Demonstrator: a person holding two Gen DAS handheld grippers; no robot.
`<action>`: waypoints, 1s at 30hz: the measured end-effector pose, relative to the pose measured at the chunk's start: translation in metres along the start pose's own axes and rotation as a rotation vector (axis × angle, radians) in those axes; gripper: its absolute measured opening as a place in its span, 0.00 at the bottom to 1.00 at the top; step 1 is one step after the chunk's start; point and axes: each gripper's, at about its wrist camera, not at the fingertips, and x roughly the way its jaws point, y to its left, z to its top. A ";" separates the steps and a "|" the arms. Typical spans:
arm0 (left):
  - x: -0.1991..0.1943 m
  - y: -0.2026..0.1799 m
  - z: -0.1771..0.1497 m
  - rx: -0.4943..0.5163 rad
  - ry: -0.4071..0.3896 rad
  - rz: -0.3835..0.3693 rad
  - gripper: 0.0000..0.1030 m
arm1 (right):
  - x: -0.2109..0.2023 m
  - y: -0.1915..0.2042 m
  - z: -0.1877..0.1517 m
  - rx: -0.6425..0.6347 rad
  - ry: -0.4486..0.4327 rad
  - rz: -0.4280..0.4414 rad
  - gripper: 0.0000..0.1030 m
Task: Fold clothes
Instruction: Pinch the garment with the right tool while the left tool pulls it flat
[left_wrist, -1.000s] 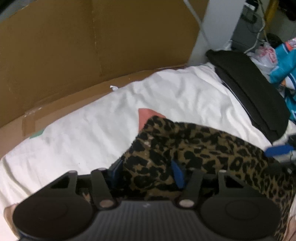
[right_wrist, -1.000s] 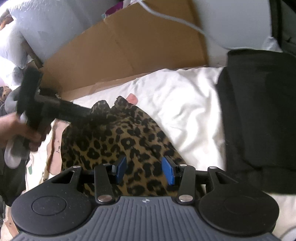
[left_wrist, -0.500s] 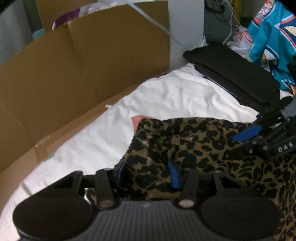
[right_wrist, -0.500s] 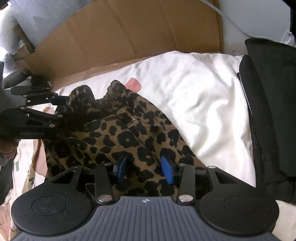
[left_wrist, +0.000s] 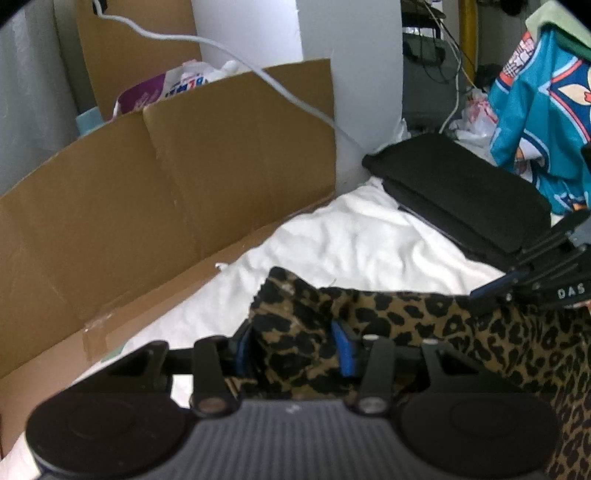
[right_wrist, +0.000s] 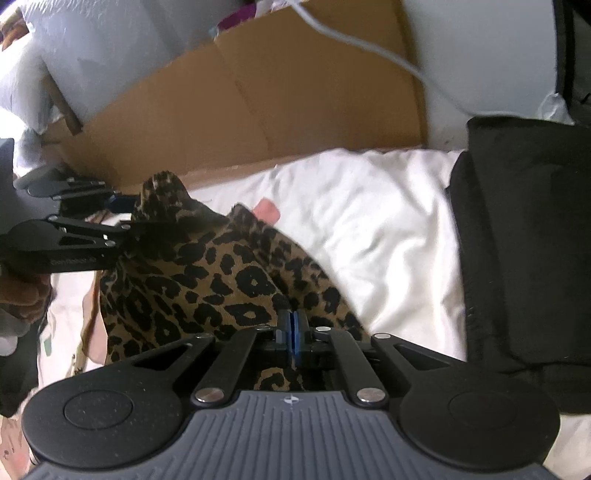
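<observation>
Both grippers have hold of the leopard-print garment (right_wrist: 221, 280), which hangs bunched between them above the white sheet (right_wrist: 369, 221). The right gripper (right_wrist: 293, 332) has its blue pads pressed together on a pinch of cloth at the near edge. The left gripper (left_wrist: 291, 350) stands wider, fabric bunched between its pads — clamped, it looks like. To me this is a lift mid-fold; next calls for carrying both corners level and laying them down flat, clear of the black folded pile (right_wrist: 524, 240) on the right.

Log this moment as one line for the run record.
task: fold clothes | left tool: fabric between pads, grip unclear | right tool: shut on leopard-print garment | garment lifted over white sheet | black folded clothes beside
</observation>
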 end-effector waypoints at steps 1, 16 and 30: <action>0.002 -0.001 0.001 -0.002 -0.002 -0.001 0.46 | -0.003 -0.002 0.001 0.005 -0.007 -0.002 0.00; 0.060 -0.006 -0.005 -0.045 0.049 0.020 0.46 | -0.009 -0.025 0.000 0.078 0.003 -0.010 0.17; 0.051 0.000 -0.003 -0.059 -0.014 0.005 0.46 | -0.008 -0.020 -0.021 -0.055 0.077 -0.021 0.02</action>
